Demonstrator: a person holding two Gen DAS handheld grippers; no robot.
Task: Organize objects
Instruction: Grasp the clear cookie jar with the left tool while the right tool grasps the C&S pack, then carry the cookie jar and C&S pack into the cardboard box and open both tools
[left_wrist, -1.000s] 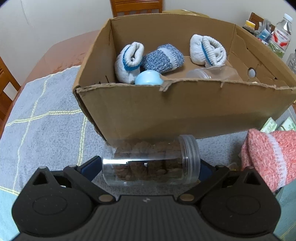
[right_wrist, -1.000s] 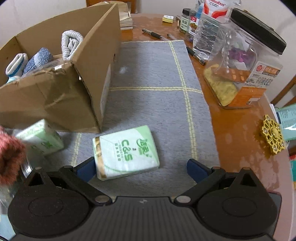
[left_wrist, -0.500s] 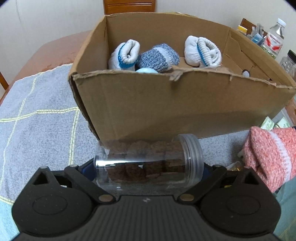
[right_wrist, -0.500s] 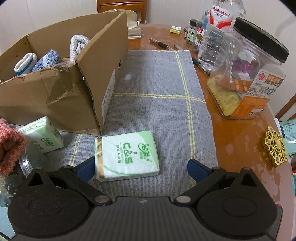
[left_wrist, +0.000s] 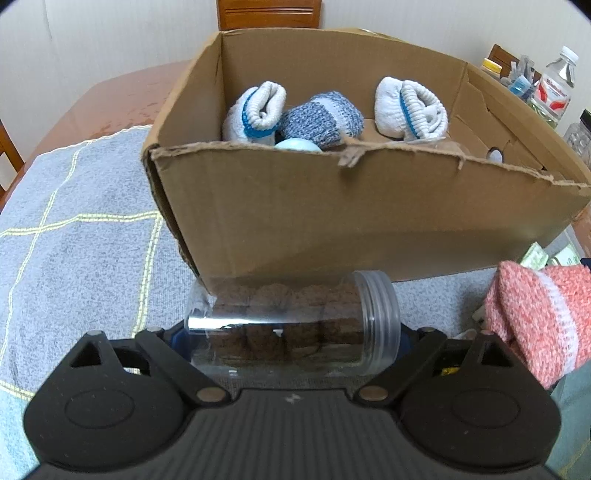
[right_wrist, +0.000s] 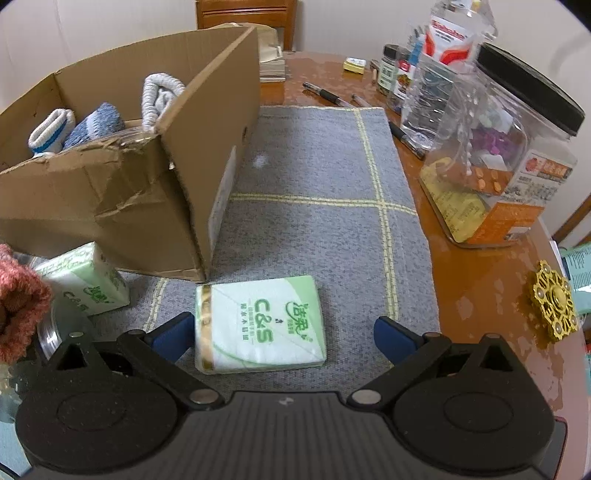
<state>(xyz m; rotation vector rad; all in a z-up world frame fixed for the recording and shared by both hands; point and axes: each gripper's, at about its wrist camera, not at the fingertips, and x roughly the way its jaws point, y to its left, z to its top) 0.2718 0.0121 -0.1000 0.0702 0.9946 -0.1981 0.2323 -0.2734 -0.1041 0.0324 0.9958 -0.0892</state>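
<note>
A clear jar (left_wrist: 295, 325) of brown pieces lies on its side before the cardboard box (left_wrist: 332, 221). My left gripper (left_wrist: 291, 336) straddles it end to end, jaws closing, pads against its base and lid. Rolled socks (left_wrist: 321, 118) and a pale blue ball (left_wrist: 297, 144) lie in the box. A pink sock (left_wrist: 539, 317) sits at the right. In the right wrist view my right gripper (right_wrist: 282, 332) is open around a green tissue pack (right_wrist: 258, 325) lying flat on the mat, closer to the left finger. A second tissue pack (right_wrist: 85, 280) leans by the box corner (right_wrist: 110, 206).
A grey checked mat (right_wrist: 314, 177) covers the wooden table. At its right edge stand a large black-lidded plastic jar (right_wrist: 509, 158), a water bottle (right_wrist: 443, 66) and small jars, with pens (right_wrist: 325, 94) behind. A gold spinner (right_wrist: 554, 304) lies at the right.
My left gripper's jaws have narrowed in on the clear jar, which now sits deeper between them. The right gripper has tilted slightly and stays open over the tissue pack.
</note>
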